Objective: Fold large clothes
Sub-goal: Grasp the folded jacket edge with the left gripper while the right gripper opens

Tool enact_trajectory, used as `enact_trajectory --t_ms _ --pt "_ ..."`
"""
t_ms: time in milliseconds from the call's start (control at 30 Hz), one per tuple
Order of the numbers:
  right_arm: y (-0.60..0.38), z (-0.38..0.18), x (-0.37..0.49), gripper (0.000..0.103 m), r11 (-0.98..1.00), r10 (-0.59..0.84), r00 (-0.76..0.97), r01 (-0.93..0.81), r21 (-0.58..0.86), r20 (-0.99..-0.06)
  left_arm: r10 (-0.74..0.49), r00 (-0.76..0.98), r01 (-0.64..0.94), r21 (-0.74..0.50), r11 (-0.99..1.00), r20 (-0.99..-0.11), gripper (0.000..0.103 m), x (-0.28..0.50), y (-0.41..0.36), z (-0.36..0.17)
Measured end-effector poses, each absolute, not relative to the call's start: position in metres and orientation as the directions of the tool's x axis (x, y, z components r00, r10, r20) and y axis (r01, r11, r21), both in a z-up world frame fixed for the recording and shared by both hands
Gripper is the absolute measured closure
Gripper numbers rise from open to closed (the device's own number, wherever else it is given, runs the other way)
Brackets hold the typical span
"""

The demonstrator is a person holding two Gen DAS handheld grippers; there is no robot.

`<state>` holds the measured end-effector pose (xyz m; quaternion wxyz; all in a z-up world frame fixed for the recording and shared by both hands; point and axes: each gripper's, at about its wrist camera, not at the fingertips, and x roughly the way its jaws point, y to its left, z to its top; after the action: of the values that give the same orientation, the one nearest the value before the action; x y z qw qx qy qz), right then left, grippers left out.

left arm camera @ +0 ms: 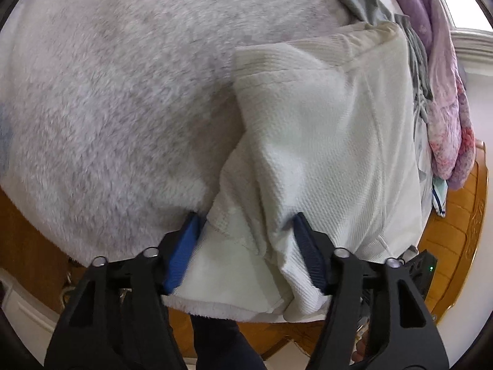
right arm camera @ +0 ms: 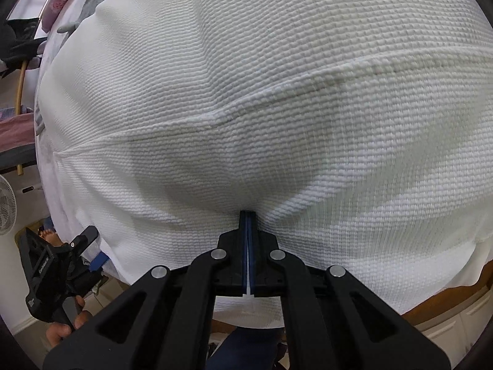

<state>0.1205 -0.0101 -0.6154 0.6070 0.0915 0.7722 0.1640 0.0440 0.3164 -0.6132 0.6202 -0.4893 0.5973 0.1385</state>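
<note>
Fleece blanket (left arm camera: 107,92): one white garment (left arm camera: 332,129), two tongs on it.

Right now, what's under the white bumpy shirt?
A fluffy grey blanket lies under the white waffle garment, over a wooden table. Anything else beneath the garment is covered.

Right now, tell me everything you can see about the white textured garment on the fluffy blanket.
The white garment is a thick waffle-weave knit with raised seams and a ribbed hem. It lies partly folded and rumpled on a fluffy grey blanket, at the near edge. A bunched fold sits between the left gripper jaws, which stand apart. The right gripper, jaws shut, pinches the cloth, puckering it.
</note>
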Motion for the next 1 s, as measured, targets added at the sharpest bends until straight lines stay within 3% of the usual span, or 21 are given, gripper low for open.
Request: enact_trajectory --t_ms 67,167,267,367,433,500,667,1000 --pt "-0.014 -0.607 0.112 0.103 0.929 0.342 -0.226 -0.064 0.365 -0.912 -0.399 0.224 -0.752 -0.418 0.509 -0.889 0.071 0.045 0.317 -0.611" --pt "-0.017 -0.588 0.097 0.1 0.928 0.333 -0.181 -0.109 0.355 -0.926 -0.401 0.242 -0.736 -0.437 0.517 -0.883 0.087 0.045 0.318 -0.601" --pt "-0.009 -0.567 0.081 0.094 0.925 0.309 -0.119 -0.194 0.327 -0.944 -0.405 0.252 -0.716 -0.451 0.533 -0.879 0.091 0.046 0.319 -0.588" --pt "0.006 -0.544 0.058 0.079 0.863 0.408 -0.075 -0.296 0.41 -0.91 -0.438 0.295 -0.69 -0.506 0.518 -0.849 0.092 0.048 0.319 -0.568" --pt "0.02 -0.53 0.039 0.057 0.797 0.482 -0.068 -0.381 0.469 -0.874 -0.445 0.302 -0.664 -0.521 0.536 -0.843 0.093 0.052 0.318 -0.557" --pt "0.03 -0.523 0.024 0.051 0.737 0.542 -0.077 -0.434 0.518 -0.837 -0.463 0.311 -0.648 -0.541 0.536 -0.83 0.093 0.055 0.315 -0.549" --pt "0.063 -0.511 -0.008 0.043 0.614 0.632 -0.135 -0.514 0.599 -0.763 -0.489 0.318 -0.642 -0.564 0.519 -0.812 0.094 0.058 0.307 -0.542" --pt "0.114 -0.541 -0.002 0.031 0.627 0.548 -0.067 -0.627 0.462 -0.834 -0.504 0.301 -0.652 -0.561 0.511 -0.809 0.093 0.058 0.305 -0.547"
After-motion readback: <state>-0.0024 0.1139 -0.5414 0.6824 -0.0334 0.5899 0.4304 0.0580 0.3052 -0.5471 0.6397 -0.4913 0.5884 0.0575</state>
